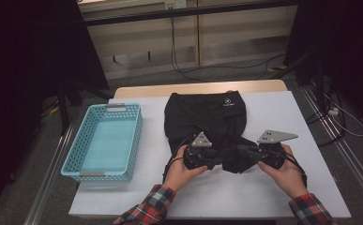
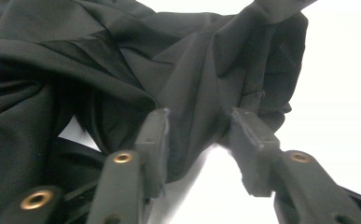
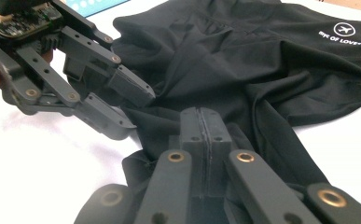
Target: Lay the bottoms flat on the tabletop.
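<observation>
1. high view: left gripper and right gripper meet at the near edge of the black garment mid-table; folding looks barely begun. basket left, bare table near and right.
2. left gripper view: jaws half open, cloth between, pads not yet pressing.
3. right gripper view: jaws shut; cloth seems pinched.
</observation>
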Tool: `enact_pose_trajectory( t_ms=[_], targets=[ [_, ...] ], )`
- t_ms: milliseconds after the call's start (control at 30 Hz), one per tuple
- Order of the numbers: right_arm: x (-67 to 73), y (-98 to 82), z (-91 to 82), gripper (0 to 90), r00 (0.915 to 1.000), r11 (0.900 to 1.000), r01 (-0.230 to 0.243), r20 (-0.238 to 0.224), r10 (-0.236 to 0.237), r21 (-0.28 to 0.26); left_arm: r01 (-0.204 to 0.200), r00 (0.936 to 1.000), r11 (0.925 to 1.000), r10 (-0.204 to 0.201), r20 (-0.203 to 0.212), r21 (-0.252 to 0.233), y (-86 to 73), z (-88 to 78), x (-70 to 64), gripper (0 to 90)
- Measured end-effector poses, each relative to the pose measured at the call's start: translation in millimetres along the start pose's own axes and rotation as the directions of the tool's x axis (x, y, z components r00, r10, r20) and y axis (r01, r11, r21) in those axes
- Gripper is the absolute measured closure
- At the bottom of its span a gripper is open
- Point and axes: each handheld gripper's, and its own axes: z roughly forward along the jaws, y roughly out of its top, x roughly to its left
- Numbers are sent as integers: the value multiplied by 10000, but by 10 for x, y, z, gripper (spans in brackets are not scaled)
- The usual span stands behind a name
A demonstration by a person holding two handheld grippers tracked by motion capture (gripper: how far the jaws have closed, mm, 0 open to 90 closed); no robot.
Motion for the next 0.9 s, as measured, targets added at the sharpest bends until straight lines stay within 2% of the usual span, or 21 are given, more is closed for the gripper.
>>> enact_pose_trajectory(
  t_ms=[33, 267, 400, 533, 700, 833, 900],
  targets=[
    [1, 1, -1, 900, 10000, 10000, 6, 12, -6, 8, -37, 10000, 9999, 36, 25, 140, -1, 8, 0, 618],
    [8, 1, 8, 900, 10000, 10000, 31, 5, -31, 27, 84, 9996, 9994, -93, 275, 342, -19, 59, -15, 719],
    [11, 2, 8, 900, 10000, 10000, 61, -12, -61, 34, 266, 9991, 9975, -287, 327, 654, -38, 81, -17, 820],
    [21, 3, 11, 900, 10000, 10000, 78, -47, -78, 30, 378, 9987, 9972, -399, 314, 641, -34, 65, -11, 890],
    [26, 4, 9, 900, 9999, 10000, 79, -68, -79, 33, 595, 9968, 9971, -618, 499, 477, 5, -64, 15, 897],
    [41, 10, 2, 900, 9998, 10000, 74, -184, -74, 20, 836, 9946, 9961, -852, 600, 290, 27, -249, 79, 897],
    [54, 16, 4, 900, 9996, 10000, 80, -278, -79, 3, 957, 9938, 9954, -956, 563, 6, 46, -365, 142, 897]
  ],
)
